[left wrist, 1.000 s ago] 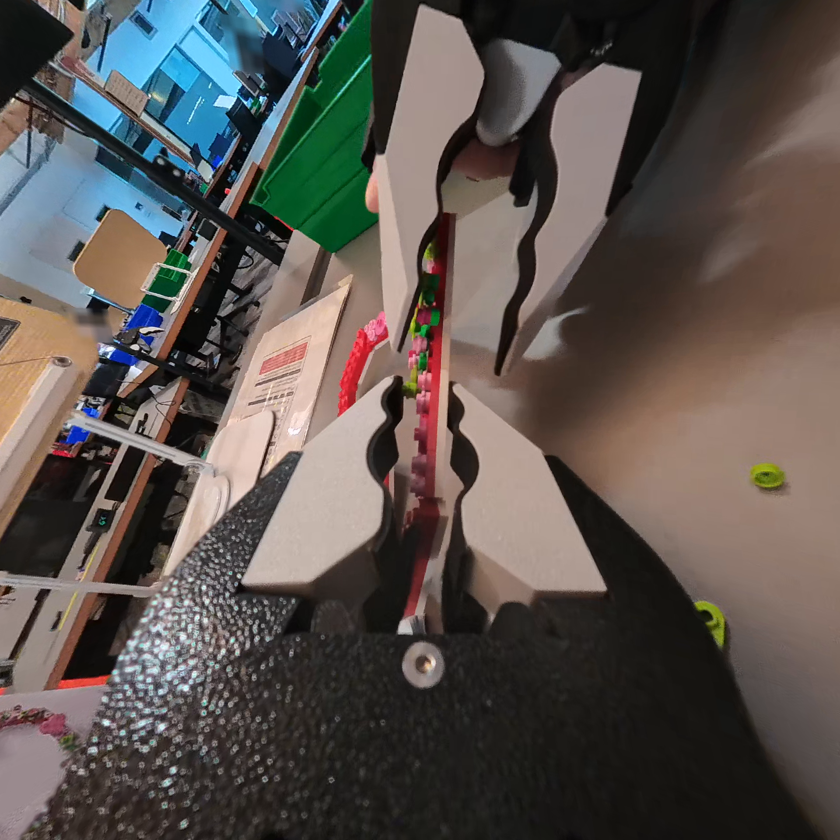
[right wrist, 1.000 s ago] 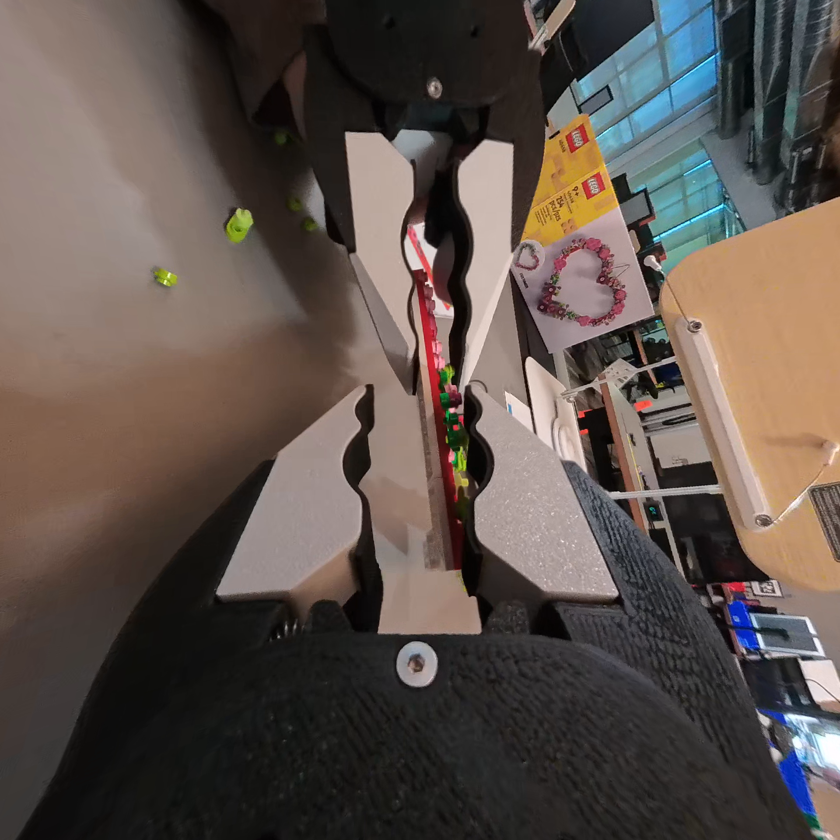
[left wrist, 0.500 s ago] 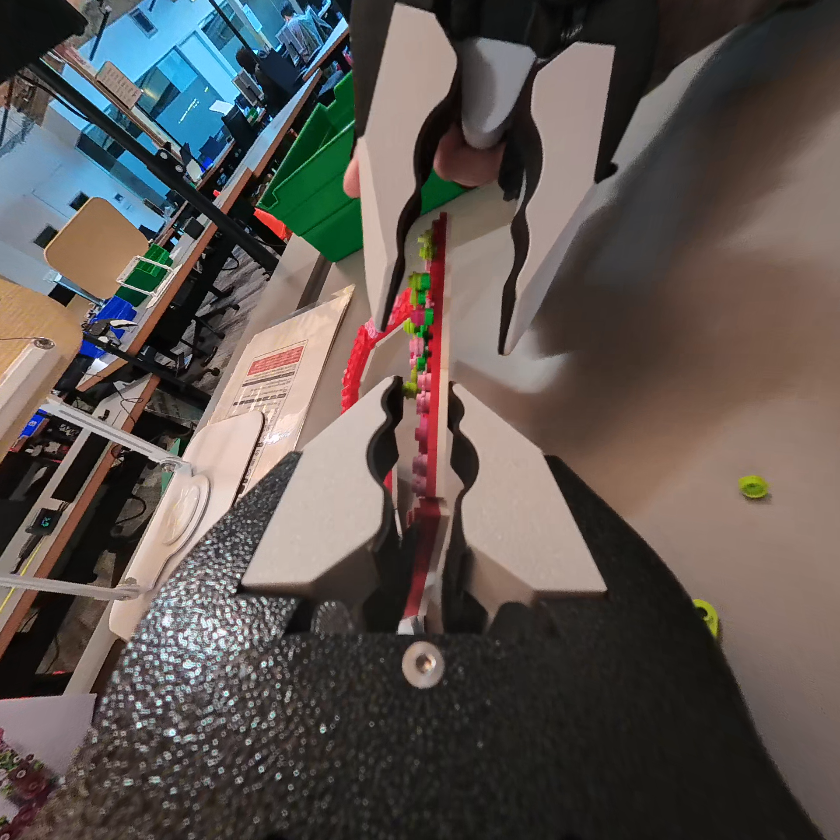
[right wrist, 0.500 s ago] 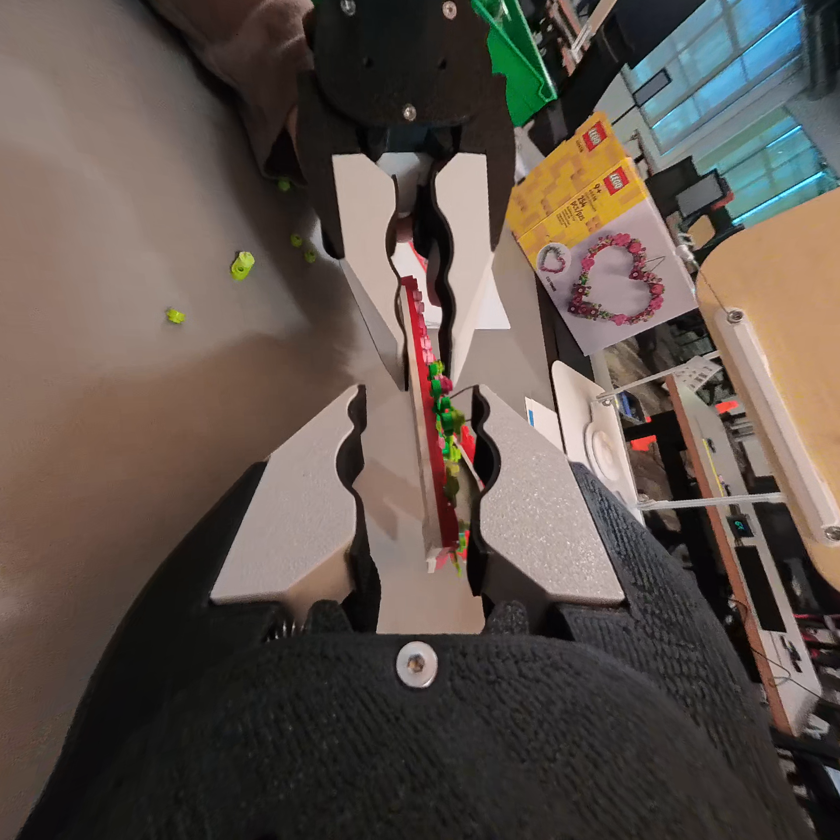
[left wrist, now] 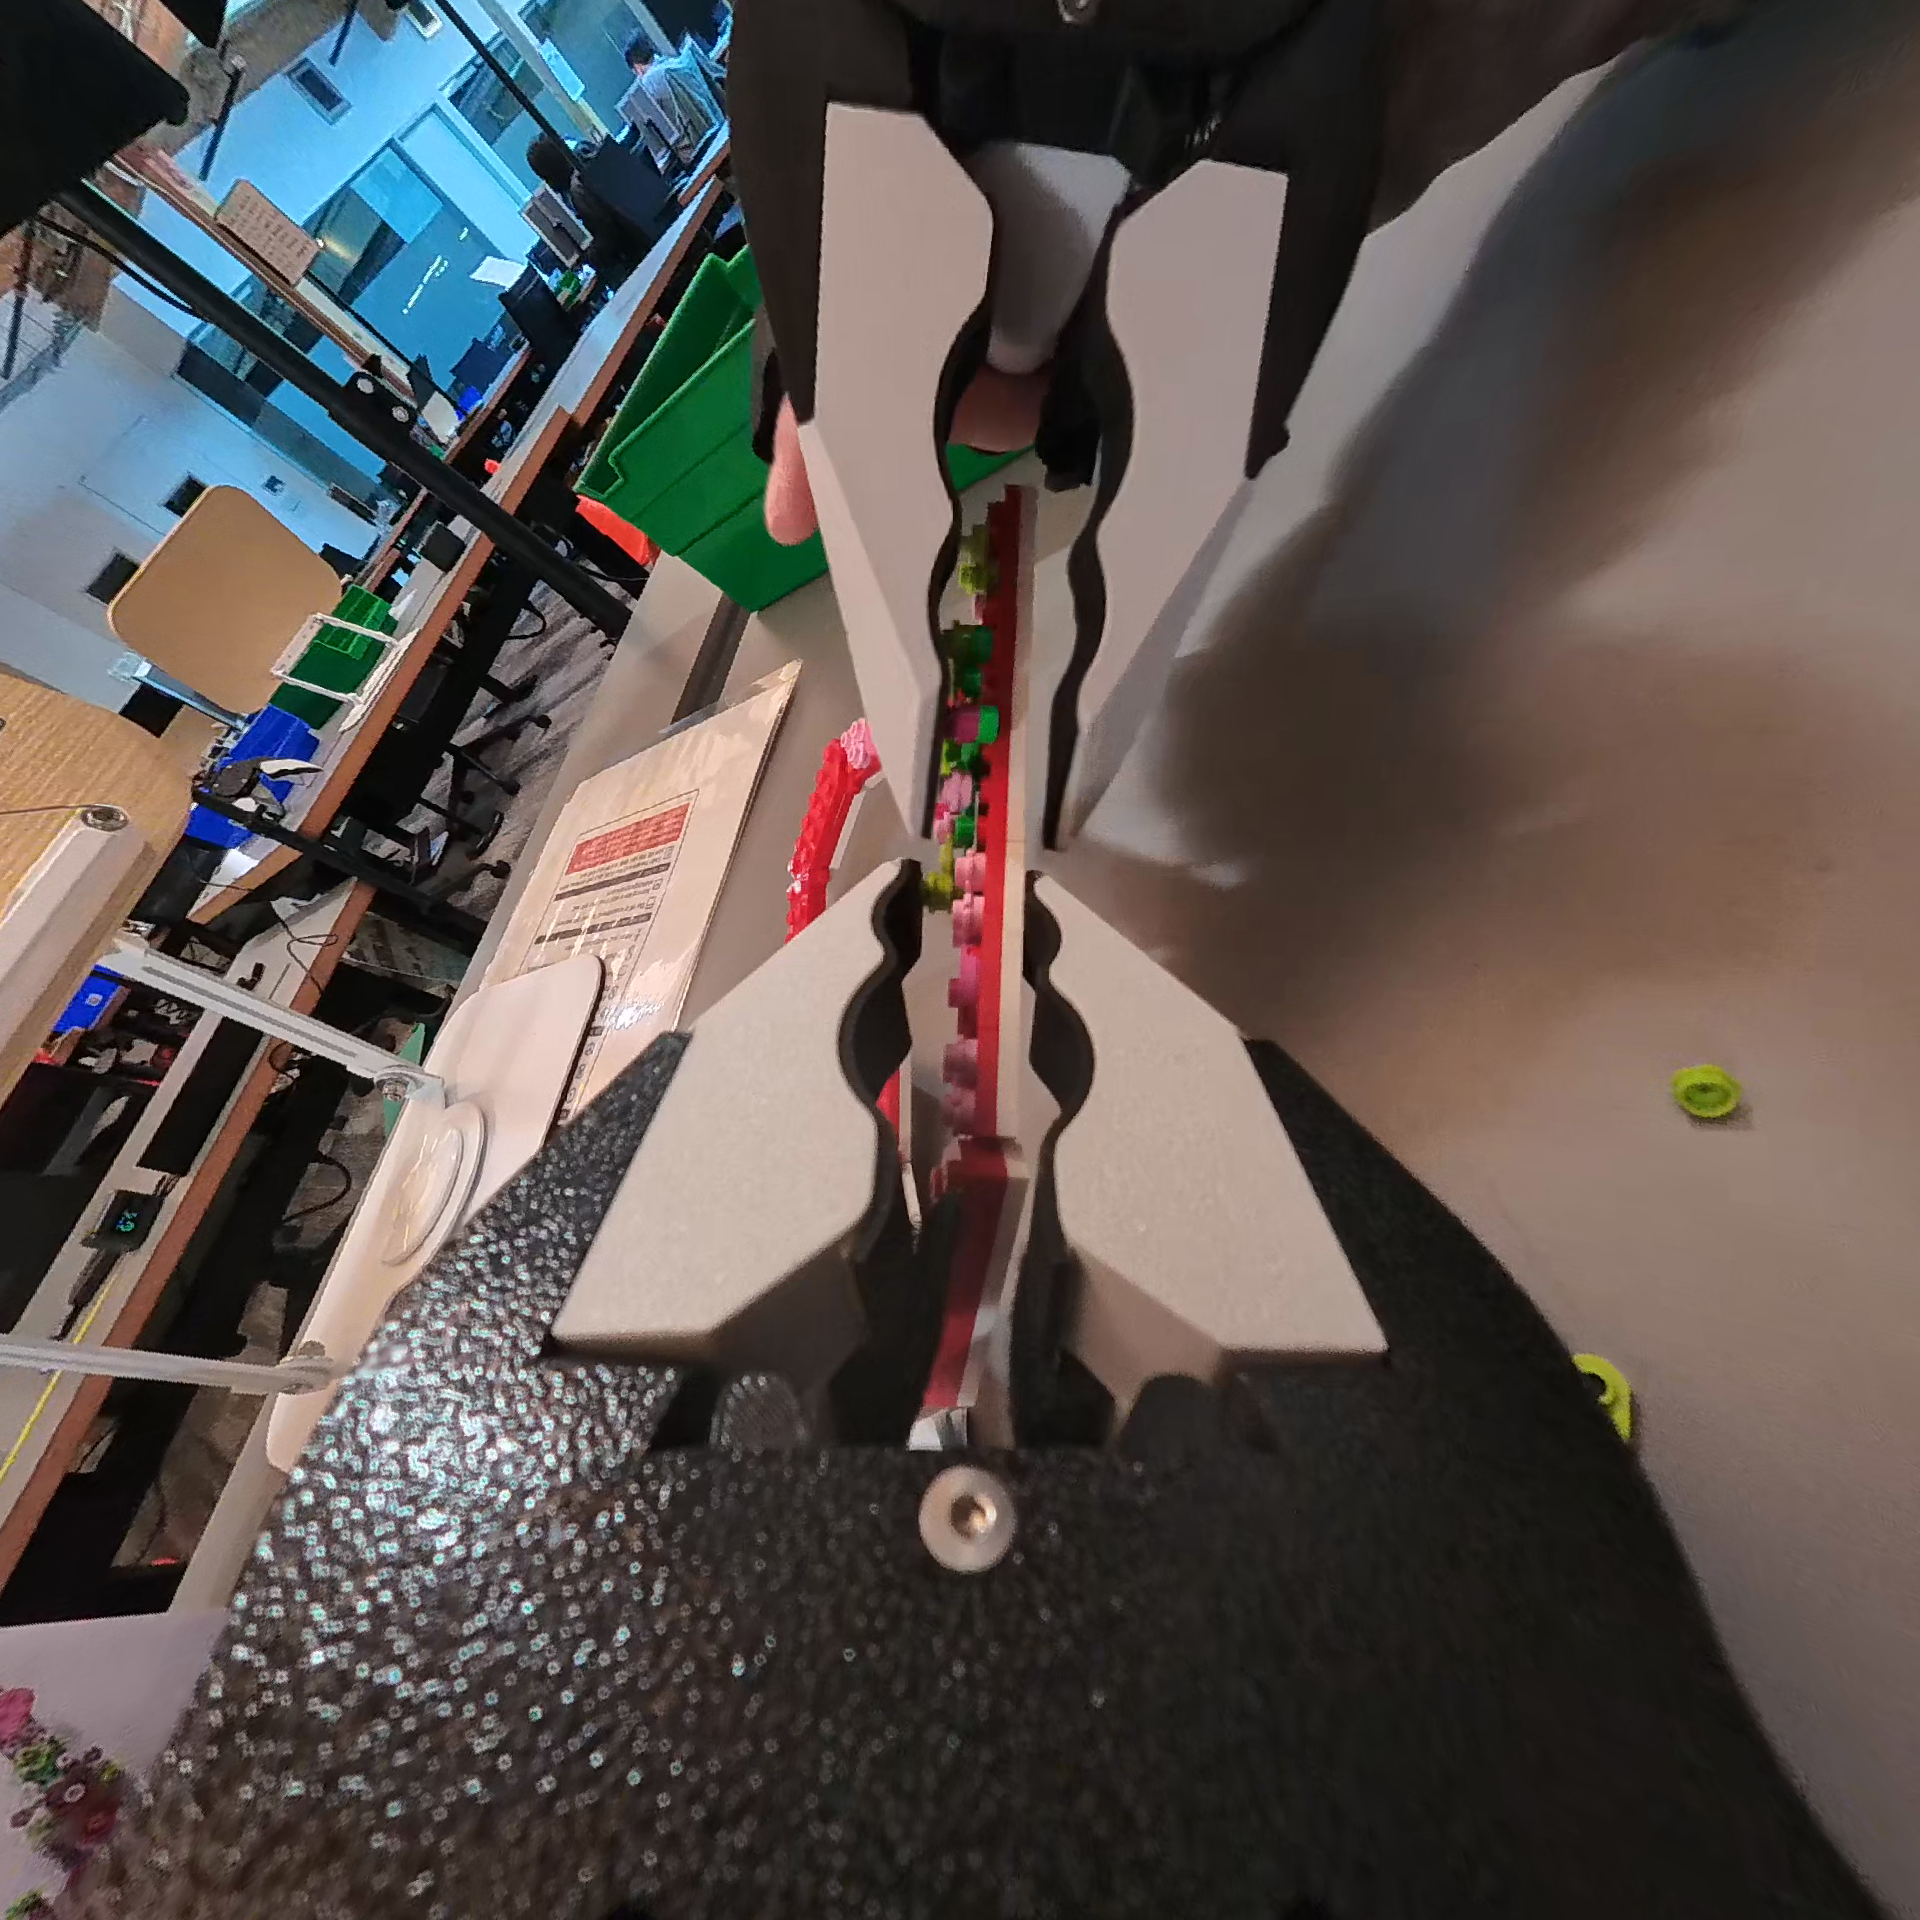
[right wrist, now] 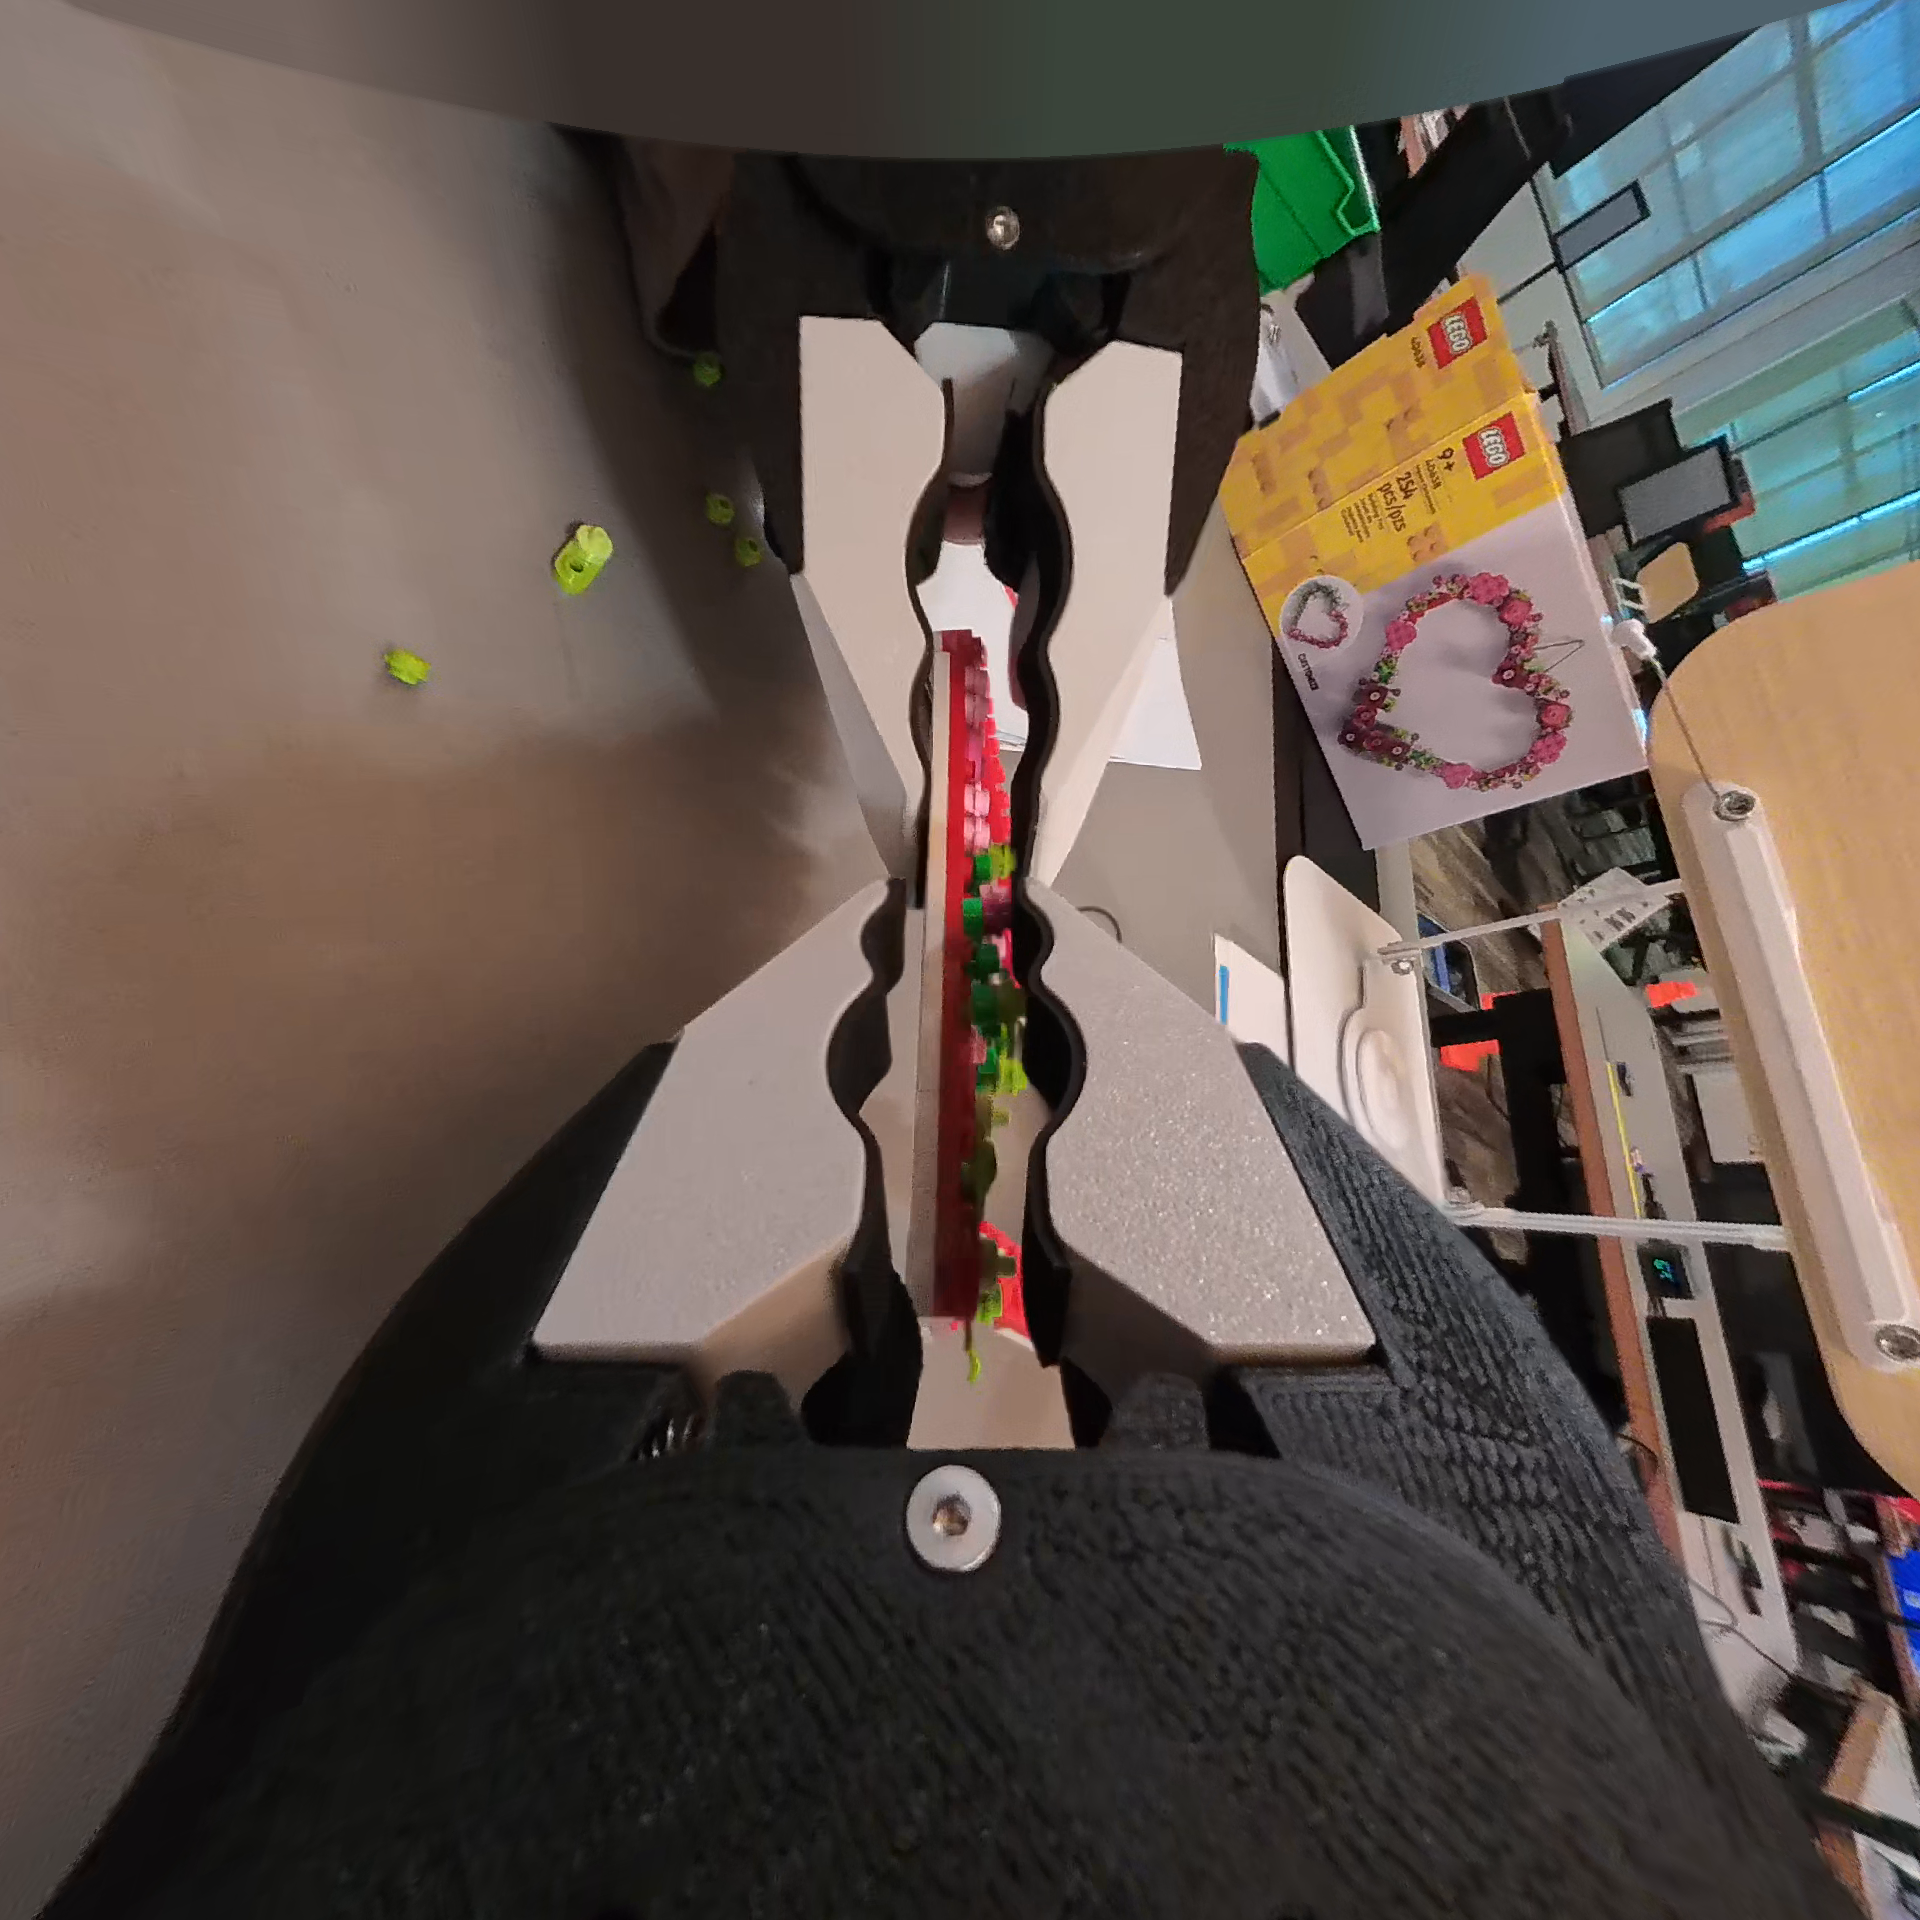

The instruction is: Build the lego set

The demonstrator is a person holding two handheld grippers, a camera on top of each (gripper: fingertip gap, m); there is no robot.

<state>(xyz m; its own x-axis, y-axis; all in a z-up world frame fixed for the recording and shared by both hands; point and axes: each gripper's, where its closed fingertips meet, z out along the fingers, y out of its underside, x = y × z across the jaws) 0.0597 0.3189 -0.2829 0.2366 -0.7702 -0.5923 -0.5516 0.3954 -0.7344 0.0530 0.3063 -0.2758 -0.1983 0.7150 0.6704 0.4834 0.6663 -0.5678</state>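
A long red lego strip (left wrist: 1003, 831) studded with pink and green flower pieces is seen edge-on, held in the air above the grey table (left wrist: 1558, 831). My left gripper (left wrist: 971, 883) is shut on its near end. My right gripper (left wrist: 982, 831) faces it from the far side, tip to tip, and is shut on the other end. In the right wrist view the same strip (right wrist: 951, 1039) runs between my right gripper (right wrist: 966, 894) and the left gripper (right wrist: 971, 868) opposite. A second red lego section (left wrist: 831, 821) lies on the table behind.
Loose lime-green pieces lie on the table (left wrist: 1704, 1093), (left wrist: 1605, 1392), (right wrist: 582, 558), (right wrist: 405, 665). A yellow and white lego box (right wrist: 1455, 623), a printed sheet (left wrist: 634, 883), a white tray (left wrist: 499, 1091) and green bins (left wrist: 707, 447) stand along the table's edge. My two grippers' fingertips are within a few centimetres of each other.
My right gripper has moved in along the strip until its fingertips meet the left gripper's, and its fingers have closed from open onto the strip. The left gripper has kept its hold.
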